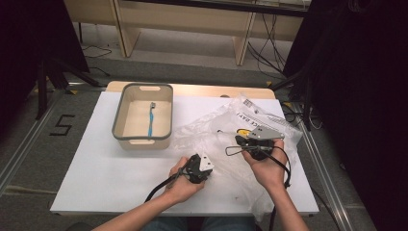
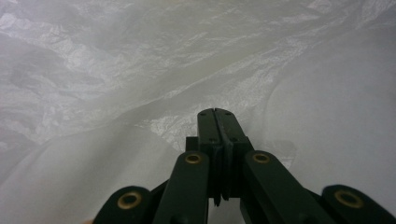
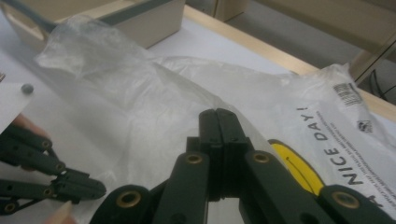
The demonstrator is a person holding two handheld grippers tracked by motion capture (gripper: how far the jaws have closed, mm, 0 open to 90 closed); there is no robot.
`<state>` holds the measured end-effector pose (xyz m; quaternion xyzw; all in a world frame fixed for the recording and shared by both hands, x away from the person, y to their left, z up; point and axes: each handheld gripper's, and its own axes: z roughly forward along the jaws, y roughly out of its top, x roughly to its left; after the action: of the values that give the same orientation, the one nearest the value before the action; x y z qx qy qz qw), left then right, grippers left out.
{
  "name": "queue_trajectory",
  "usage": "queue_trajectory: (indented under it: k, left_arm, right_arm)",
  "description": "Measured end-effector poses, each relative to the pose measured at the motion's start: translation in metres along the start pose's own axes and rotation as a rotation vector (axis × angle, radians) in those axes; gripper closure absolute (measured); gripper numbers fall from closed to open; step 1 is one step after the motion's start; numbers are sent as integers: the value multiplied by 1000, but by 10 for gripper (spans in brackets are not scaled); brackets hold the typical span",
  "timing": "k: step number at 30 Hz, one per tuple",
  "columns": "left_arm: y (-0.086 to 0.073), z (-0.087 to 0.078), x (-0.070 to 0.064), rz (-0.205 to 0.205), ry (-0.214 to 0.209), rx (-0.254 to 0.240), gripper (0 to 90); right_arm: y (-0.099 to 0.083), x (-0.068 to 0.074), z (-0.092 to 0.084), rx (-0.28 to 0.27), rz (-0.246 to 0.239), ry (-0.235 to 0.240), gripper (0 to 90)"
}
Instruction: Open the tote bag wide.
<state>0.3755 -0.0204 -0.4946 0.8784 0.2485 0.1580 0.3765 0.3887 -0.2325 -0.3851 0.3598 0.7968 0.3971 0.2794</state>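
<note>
A clear plastic bag (image 1: 211, 127) printed with "NICE DAY" and a yellow smiley (image 3: 295, 169) lies crumpled on the right half of the white table (image 1: 96, 159). My left gripper (image 1: 204, 168) is at the bag's near-left edge; its jaws meet with the thin film (image 2: 140, 70) gathered at their tips. My right gripper (image 1: 241, 142) is held above the bag's middle, jaws together on a fold of film (image 3: 140, 93) that rises to them. In the right gripper view the left gripper (image 3: 95, 189) sits low at the left, also closed.
A beige bin with a grey rim (image 1: 115, 120) stands at the back left of the table with a blue toothbrush (image 1: 151, 120) lying inside. Black cables trail from both grippers toward the near edge. A wooden bench and loose cables are on the floor beyond.
</note>
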Motion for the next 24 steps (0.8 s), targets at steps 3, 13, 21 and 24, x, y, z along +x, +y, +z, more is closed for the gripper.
queue_trajectory:
  k: [3,13,21,24]
  left_arm:
    - [0,0,0,5,1,4,893]
    - [0,0,-1,8,4,-1,892]
    - [0,0,-1,8,6,-2,892]
    - [0,0,-1,9,6,-1,892]
  right_arm:
    - [4,-2,-2,-29,6,-12,900]
    - [14,-3,-4,-96,19,-42,900]
    - [15,-4,-5,-120,31,-47,900]
    - [16,-4,-6,-132,32,-47,900]
